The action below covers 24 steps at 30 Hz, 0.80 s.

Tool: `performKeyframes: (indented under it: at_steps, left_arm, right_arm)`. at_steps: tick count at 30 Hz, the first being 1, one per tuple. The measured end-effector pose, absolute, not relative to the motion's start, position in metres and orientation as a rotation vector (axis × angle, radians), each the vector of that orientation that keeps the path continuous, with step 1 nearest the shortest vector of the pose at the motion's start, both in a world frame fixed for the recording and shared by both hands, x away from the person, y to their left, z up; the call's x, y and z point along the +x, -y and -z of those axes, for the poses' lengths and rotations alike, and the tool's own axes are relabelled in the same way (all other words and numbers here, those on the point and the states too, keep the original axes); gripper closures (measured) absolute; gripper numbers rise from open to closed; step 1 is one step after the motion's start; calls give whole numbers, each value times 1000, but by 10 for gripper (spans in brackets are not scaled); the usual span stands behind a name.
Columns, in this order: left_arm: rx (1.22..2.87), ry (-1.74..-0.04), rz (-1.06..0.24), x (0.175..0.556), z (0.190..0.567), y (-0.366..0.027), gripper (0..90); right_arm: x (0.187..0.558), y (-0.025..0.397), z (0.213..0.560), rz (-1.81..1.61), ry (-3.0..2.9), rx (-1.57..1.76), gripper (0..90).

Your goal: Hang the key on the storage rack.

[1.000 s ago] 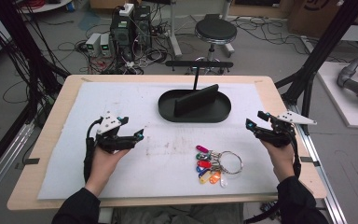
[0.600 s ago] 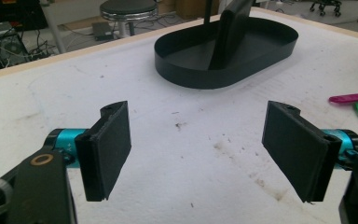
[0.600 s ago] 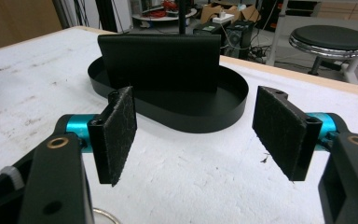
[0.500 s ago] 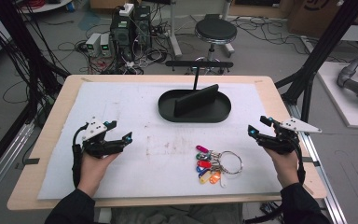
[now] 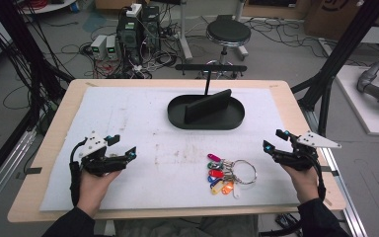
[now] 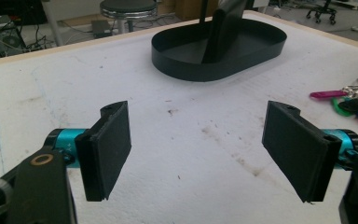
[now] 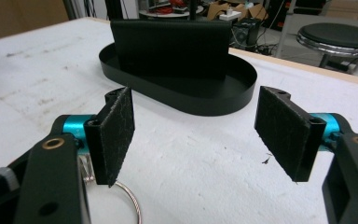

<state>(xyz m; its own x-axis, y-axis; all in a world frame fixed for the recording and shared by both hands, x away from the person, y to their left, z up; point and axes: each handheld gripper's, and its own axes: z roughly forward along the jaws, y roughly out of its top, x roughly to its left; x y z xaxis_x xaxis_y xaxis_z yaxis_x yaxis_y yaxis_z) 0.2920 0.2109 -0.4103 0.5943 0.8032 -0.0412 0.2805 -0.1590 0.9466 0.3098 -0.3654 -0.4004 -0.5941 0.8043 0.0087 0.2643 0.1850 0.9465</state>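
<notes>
A ring of keys with coloured tags (image 5: pixel 224 174) lies on the white mat, front right of centre. My left gripper (image 5: pixel 122 146) is held low over the mat at the front left, well to the left of the keys, jaws wide apart and empty. In the left gripper view the gripper (image 6: pixel 200 140) faces bare mat, with the keys (image 6: pixel 354 98) at the right edge. My right gripper (image 5: pixel 273 139) sits just right of the keys, open and empty. In the right gripper view the gripper (image 7: pixel 196 121) points toward the tray, and the metal key ring (image 7: pixel 130 200) shows beside its left jaw.
A black oval tray (image 5: pixel 175 114) with an upright black slab (image 5: pixel 207 104) stands at the back centre of the mat; its rim (image 6: pixel 186 70) (image 7: pixel 205 102) is ahead of both grippers. A black T-shaped stand (image 5: pixel 210 68) rises behind it. The table's wooden edge (image 5: pixel 333 187) runs close to the right hand.
The left gripper has moved left and back toward the table's front edge. The right gripper has drifted slightly toward the front edge. Both stayed open; the keys have not moved.
</notes>
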Motion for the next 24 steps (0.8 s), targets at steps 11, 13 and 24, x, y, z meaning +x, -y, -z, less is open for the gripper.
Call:
performKeyframes:
  at_steps: [11, 13, 24]
  left_arm:
    - [1725, -891, -589, 292, 414, -208, 237]
    - [1722, -886, -572, 293, 415, -206, 237]
    - [1730, -860, -560, 294, 415, -197, 237]
  right_arm:
    - [310, 356, 418, -1283, -2169, 1045, 488]
    - [310, 352, 421, -1262, -2214, 1024, 561]
    - [315, 336, 438, -1129, -2374, 1035, 729]
